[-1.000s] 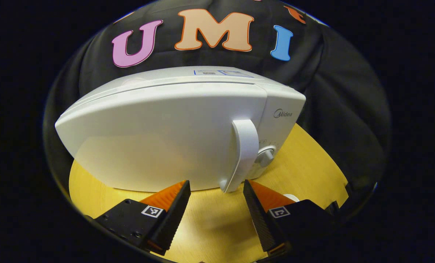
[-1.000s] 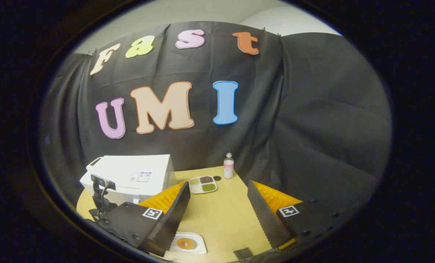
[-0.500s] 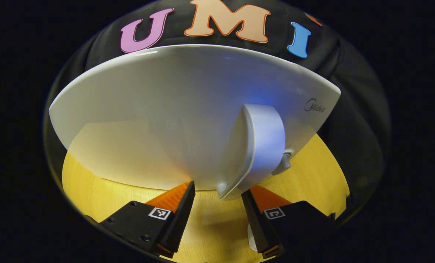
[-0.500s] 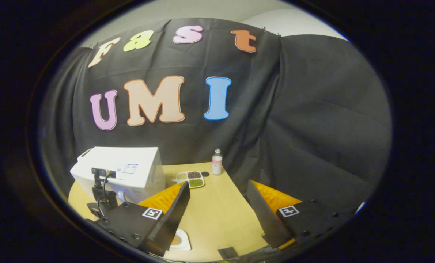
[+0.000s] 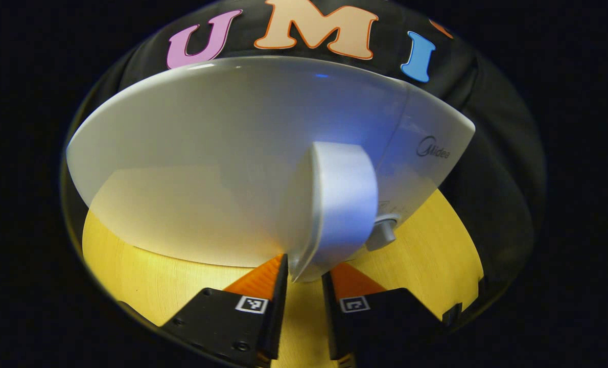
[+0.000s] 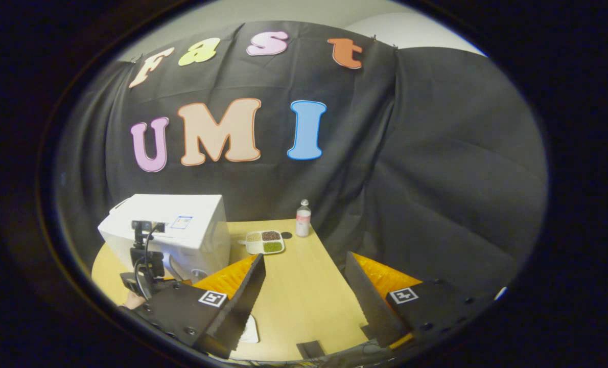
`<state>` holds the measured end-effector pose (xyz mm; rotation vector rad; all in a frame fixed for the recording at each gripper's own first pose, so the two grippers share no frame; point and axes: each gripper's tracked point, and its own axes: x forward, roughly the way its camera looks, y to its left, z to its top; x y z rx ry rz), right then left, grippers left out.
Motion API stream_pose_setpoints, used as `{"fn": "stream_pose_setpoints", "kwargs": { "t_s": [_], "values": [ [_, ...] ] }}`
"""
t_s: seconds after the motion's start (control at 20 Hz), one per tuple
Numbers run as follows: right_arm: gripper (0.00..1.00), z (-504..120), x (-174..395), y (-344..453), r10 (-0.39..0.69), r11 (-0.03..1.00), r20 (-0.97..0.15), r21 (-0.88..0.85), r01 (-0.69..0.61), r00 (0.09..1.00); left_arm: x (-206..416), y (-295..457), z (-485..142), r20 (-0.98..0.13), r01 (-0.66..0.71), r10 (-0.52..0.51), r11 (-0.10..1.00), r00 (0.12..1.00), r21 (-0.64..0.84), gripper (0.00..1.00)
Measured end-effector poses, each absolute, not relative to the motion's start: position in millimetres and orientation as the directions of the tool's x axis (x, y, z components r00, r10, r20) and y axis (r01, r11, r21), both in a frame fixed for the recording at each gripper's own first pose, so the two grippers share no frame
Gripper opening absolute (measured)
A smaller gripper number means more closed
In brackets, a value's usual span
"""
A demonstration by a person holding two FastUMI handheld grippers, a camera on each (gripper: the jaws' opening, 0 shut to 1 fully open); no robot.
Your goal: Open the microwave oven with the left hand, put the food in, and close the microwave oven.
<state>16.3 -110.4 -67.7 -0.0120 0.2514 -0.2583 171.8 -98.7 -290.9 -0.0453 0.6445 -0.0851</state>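
Left gripper view. Microwave: white, door shut, spans the frame's middle; lower edge meets the table. Top and sides cut off by the close view. Handle: upright on the door, centre right; its lower end sits between the fingers of the left gripper, bottom centre. Fingers narrowed to a small gap either side of the handle's tip; contact cannot be told. Knob: right of the handle, partly hidden behind it.

Right gripper view. Left gripper: lower left, at the front of the microwave, seen from behind with its camera mast; fingers hidden. A bit of a hand shows below it. Plate: white, bottom centre on the table, mostly hidden by the left finger of the right gripper; the food on it cannot be made out. Right gripper: jaws wide apart, holding nothing. Tray: three compartments, centre, just right of the microwave. Bottle: upright near the table's far edge, right of the tray. Dark flat item: bottom edge, cut off.
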Motion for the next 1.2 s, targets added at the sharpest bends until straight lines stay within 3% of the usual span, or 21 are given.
{"fn": "stream_pose_setpoints", "kwargs": {
  "t_s": [0.05, 0.3, 0.35, 0.4, 0.55, 0.9, 1.2],
  "values": [
    [0.93, -70, 15, -110, -0.25, 0.968, -0.249, -0.044, 0.247, 0.936, 170, -98, -292, -0.612, 0.062, -0.076, 0.997, 0.787, -0.044, 0.3],
    [0.93, -78, 7, -102, -0.228, 0.974, -0.255, -0.047, 0.223, 0.94, 166, -97, -292, -0.621, 0.031, -0.037, 0.999, 0.783, -0.02, 0.18],
    [0.99, -80, 6, -101, -0.224, 0.975, -0.257, -0.045, 0.22, 0.94, 166, -97, -292, -0.617, 0.03, -0.031, 0.999, 0.786, -0.013, 0.16],
    [0.93, -84, 5, -99, -0.218, 0.976, -0.264, -0.04, 0.215, 0.94, 165, -96, -293, -0.619, 0.025, -0.025, 1.0, 0.785, -0.009, 0.14],
    [0.94, -92, 1, -95, -0.205, 0.978, -0.284, -0.027, 0.206, 0.937, 164, -96, -291, -0.603, 0.014, -0.016, 1.0, 0.798, -0.008, 0.08],
    [0.94, -107, 4, -86, -0.18, 0.983, -0.311, -0.031, 0.18, 0.933, 163, -95, -288, -0.581, -0.009, 0.003, 1.0, 0.814, -0.007, 0.05],
    [0.94, -114, 26, -65, -0.103, 0.995, -0.326, -0.033, 0.097, 0.94, 93, -85, -295, -0.585, -0.038, 0.009, 0.999, 0.811, -0.037, 0.05]
  ]
}}
